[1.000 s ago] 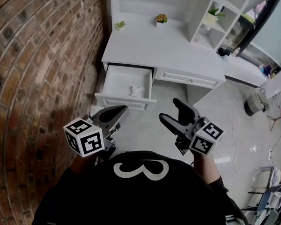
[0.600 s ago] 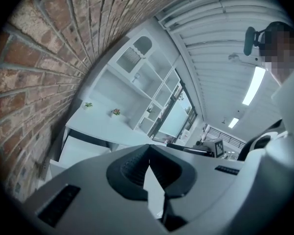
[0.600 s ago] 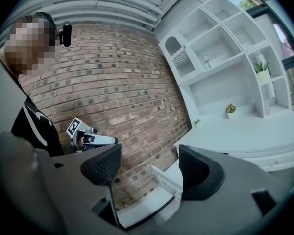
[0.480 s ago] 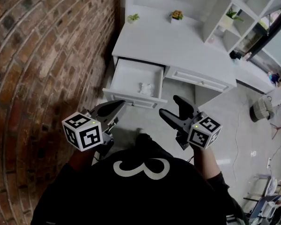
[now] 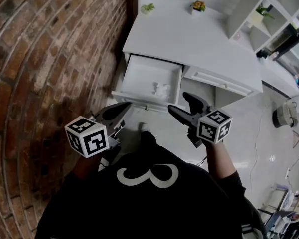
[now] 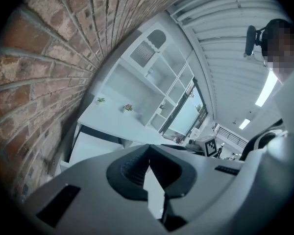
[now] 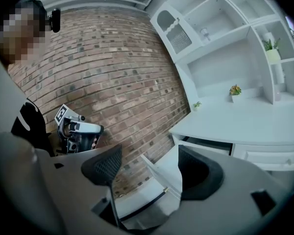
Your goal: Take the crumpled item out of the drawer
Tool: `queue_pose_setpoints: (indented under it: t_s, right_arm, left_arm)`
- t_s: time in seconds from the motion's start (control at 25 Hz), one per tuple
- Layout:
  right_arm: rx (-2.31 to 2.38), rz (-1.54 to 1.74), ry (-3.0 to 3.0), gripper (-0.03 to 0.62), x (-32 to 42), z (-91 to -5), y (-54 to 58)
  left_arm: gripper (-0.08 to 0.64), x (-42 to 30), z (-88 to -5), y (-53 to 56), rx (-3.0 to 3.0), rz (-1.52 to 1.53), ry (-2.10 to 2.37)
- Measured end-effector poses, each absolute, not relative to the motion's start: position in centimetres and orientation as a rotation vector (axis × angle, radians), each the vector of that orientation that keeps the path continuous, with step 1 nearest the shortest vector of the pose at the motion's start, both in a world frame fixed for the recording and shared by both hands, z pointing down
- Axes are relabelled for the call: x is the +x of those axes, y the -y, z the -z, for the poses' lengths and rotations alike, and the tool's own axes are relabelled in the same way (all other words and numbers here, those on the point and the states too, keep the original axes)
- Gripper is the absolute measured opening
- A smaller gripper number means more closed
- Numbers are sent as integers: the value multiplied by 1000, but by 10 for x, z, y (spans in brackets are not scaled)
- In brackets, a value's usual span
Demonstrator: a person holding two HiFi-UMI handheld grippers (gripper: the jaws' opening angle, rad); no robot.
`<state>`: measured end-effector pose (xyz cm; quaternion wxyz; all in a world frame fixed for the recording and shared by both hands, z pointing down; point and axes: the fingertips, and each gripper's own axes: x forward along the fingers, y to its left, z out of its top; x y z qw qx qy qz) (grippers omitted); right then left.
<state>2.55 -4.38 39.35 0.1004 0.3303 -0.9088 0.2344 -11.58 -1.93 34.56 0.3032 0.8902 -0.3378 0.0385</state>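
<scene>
The white desk's left drawer (image 5: 143, 75) is pulled open. A small white crumpled item (image 5: 162, 89) lies near the drawer's front right corner. My left gripper (image 5: 123, 106) hovers just short of the drawer front, left of centre, its jaws shut and empty; in the left gripper view (image 6: 148, 151) the tips meet. My right gripper (image 5: 182, 106) hangs open and empty at the drawer's front right corner, close to the crumpled item. In the right gripper view (image 7: 149, 166) the drawer's (image 7: 169, 175) side shows between the spread jaws; the item is hidden there.
A brick wall (image 5: 50, 59) runs along the left of the desk (image 5: 189, 39). Two small potted plants (image 5: 147, 7) (image 5: 198, 6) stand at the back of the desktop under white shelves. A shut drawer (image 5: 222, 81) lies right of the open one. Pale floor stretches to the right.
The person has stepped closer to the desk. Both grippers now sit right at the drawer front instead of well short of it. Jaw states look unchanged.
</scene>
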Motion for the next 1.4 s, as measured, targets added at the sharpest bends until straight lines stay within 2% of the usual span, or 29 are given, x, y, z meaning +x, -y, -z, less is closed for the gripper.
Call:
queue_pose_setpoints:
  t_s: [0.76,1.4]
  right_arm:
    - [780,-856,2426,337,-5,-521,177]
    - [720,-969,2093,321,6,-650,230]
  left_arm:
    - [3,-126,-392,148,2200,-138,956]
    - [3,-141,-435,215,2064,-138,996]
